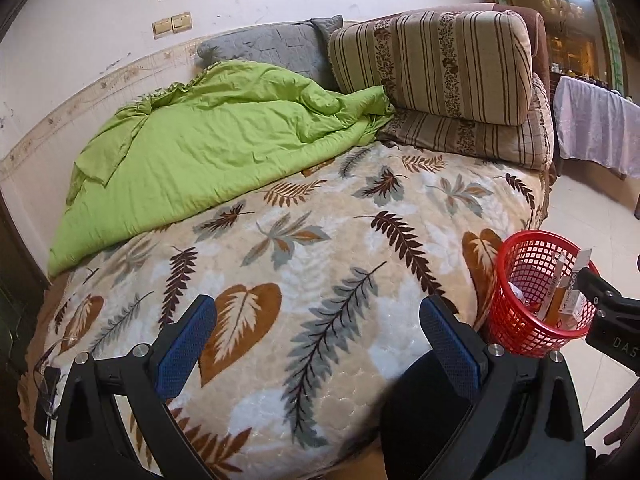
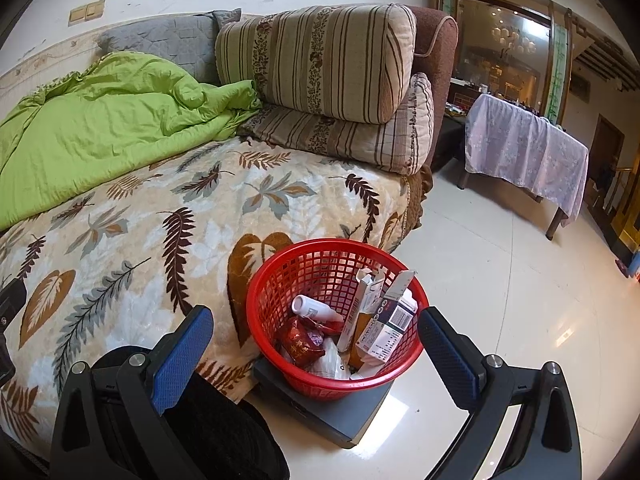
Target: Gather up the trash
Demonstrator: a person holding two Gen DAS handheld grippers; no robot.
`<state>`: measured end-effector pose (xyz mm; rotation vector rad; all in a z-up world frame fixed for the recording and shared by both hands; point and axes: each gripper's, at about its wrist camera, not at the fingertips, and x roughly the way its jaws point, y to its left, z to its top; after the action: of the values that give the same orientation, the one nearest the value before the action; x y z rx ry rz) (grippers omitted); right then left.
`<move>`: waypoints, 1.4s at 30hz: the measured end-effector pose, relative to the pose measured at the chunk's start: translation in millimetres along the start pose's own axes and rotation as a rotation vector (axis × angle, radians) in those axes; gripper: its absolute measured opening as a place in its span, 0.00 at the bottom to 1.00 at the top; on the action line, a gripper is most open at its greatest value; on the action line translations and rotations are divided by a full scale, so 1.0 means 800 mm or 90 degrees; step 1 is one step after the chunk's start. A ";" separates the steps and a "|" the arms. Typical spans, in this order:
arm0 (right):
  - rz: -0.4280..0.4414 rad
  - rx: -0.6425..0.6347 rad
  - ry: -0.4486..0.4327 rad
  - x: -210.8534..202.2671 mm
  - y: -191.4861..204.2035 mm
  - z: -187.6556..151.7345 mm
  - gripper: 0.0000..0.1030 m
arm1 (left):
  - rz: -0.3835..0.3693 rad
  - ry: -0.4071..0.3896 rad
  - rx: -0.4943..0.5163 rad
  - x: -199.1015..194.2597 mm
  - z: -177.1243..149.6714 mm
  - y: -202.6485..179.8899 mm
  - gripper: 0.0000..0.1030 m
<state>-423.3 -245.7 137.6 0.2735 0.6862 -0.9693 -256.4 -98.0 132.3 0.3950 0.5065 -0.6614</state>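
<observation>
The red mesh basket point(image 2: 336, 320) stands on a flat grey box point(image 2: 340, 416) on the pale tiled floor point(image 2: 520, 300), just beside the edge of the bed, and it sits right between the two blue-padded fingers of the right claw point(image 2: 316, 344), slightly ahead of them. That claw is spread wide and holds nothing. Inside the basket lie a white bottle point(image 2: 310, 308) on its side, a red crumpled wrapper point(image 2: 300, 342), some white plastic point(image 2: 330, 360) and several upright cardboard cartons point(image 2: 384, 320) that lean against the right wall. From the left wrist view the same basket point(image 1: 532, 300) appears off to the right of the left claw point(image 1: 320, 344), beyond its right finger, with the black tip of the right claw point(image 1: 612, 312) touching or nearly touching its rim. The left claw is also spread apart and empty, hovering over the leaf-patterned blanket point(image 1: 320, 240) that covers the bed. Farther back a rumpled green quilt point(image 1: 200, 152) lies against the wall, and two striped pillows point(image 1: 440, 60) are stacked at the head of the bed.
</observation>
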 end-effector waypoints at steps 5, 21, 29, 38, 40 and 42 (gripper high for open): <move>-0.001 -0.004 0.001 -0.001 0.002 -0.001 1.00 | -0.003 0.000 -0.005 0.000 -0.001 0.003 0.98; -0.002 -0.012 0.007 0.002 0.006 -0.004 1.00 | -0.008 0.002 -0.007 0.001 -0.002 0.003 0.98; -0.002 -0.013 0.009 0.003 0.005 -0.003 1.00 | -0.008 0.001 -0.007 0.001 -0.002 0.002 0.98; -0.002 -0.013 0.010 0.002 0.005 -0.003 1.00 | -0.009 0.002 -0.008 0.001 -0.003 -0.001 0.98; -0.002 -0.013 0.009 0.002 0.005 -0.003 1.00 | -0.008 0.001 -0.008 0.001 -0.003 -0.001 0.98; -0.002 -0.014 0.009 0.003 0.004 -0.003 1.00 | -0.008 0.001 -0.008 0.001 -0.003 0.000 0.98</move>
<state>-420.6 -243.8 134.0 0.2612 0.7101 -0.9631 -256.7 -97.4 130.3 0.3802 0.5145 -0.6694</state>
